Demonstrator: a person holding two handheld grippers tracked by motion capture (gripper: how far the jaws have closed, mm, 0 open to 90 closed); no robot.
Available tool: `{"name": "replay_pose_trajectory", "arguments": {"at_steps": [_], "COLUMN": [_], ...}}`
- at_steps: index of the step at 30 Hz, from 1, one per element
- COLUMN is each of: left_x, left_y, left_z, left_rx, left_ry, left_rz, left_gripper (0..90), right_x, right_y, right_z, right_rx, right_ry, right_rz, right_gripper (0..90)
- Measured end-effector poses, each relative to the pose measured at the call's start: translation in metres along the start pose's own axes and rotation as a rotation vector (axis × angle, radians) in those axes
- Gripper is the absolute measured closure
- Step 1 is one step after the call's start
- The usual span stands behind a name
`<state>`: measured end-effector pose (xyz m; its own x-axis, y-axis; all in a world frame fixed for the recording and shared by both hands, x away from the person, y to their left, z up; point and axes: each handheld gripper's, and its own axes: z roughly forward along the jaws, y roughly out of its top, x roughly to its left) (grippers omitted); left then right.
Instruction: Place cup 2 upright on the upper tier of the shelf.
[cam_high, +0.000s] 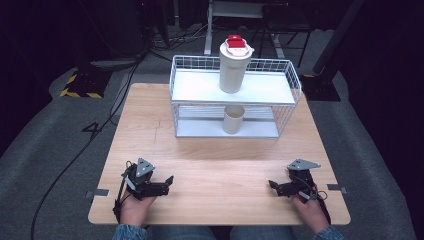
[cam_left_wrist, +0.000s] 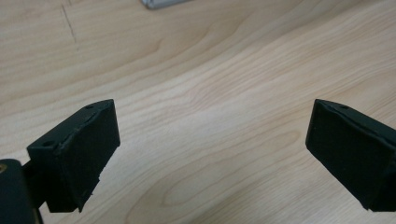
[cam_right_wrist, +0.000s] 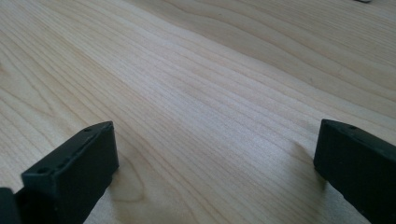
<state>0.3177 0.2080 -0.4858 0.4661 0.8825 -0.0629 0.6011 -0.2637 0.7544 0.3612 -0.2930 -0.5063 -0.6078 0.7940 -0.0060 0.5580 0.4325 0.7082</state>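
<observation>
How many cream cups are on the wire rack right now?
2. A tall cup with a red lid stands on the rack's top shelf; a shorter open cup stands on the bottom shelf directly below. None seems hidden.

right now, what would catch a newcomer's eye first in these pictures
The red lid on the tall cream tumbler stands out most; it stands on the top tier of the white wire rack at the far side of the wooden table. A smaller cream cup sits on the lower tier right below it. Near the front edge, the left gripper and right gripper rest open, holding nothing.
</observation>
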Motion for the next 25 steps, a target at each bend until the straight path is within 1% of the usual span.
{"name": "replay_pose_trajectory", "arguments": {"at_steps": [2,3,4,5,6,7,9,11,14,17,22,23,25], "left_x": [0.002,0.004,0.004,0.005,0.006,0.006,0.007,0.007,0.009,0.013,0.018,0.020,0.022], "left_y": [-0.002,-0.003,-0.004,-0.005,-0.006,-0.006,-0.008,-0.009,-0.010,-0.009,-0.008,-0.007,-0.007], "left_z": [0.002,0.004,0.006,0.007,0.008,0.010,0.012,0.014,0.018,0.019,0.020,0.020,0.020], "left_rx": [0.014,0.026,0.039,0.040,0.051,0.062,0.082,0.094,0.116,0.114,0.115,0.118,0.116], "left_ry": [0.006,0.007,0.012,0.011,0.008,0.008,0.001,0.013,0.036,0.032,0.011,0.002,0.001], "left_rz": [-0.004,0.004,0.003,0.002,0.006,-0.002,-0.005,-0.002,0.023,0.024,0.030,0.041,0.039], "left_gripper": [3.7,3.8,3.9,3.9,3.9,3.9,3.9,3.9,3.9,4.4,4.0,4.0,4.0], "right_x": [0.000,0.000,0.000,0.000,0.000,0.000,0.000,0.000,0.000,0.000,0.000,0.000,0.000], "right_y": [0.000,0.000,0.000,0.000,0.000,0.000,0.000,0.000,0.000,0.000,0.000,0.000,0.000], "right_z": [0.000,0.000,0.000,0.000,0.000,0.000,0.000,0.000,0.000,0.000,0.000,0.000,0.000], "right_rx": [-0.001,-0.001,-0.001,-0.001,-0.001,-0.001,-0.001,-0.001,-0.001,-0.001,-0.001,0.000,0.000], "right_ry": [0.000,0.000,0.000,0.000,0.000,0.000,0.000,0.000,0.000,0.000,0.000,0.000,-0.001], "right_rz": [0.002,0.002,0.002,0.002,0.002,0.002,0.002,0.002,0.002,0.002,0.002,0.002,0.002], "right_gripper": [0.0,0.0,0.0,0.0,0.0,0.0,0.0,0.0,0.0,0.0,0.0,0.0,0.0]}}
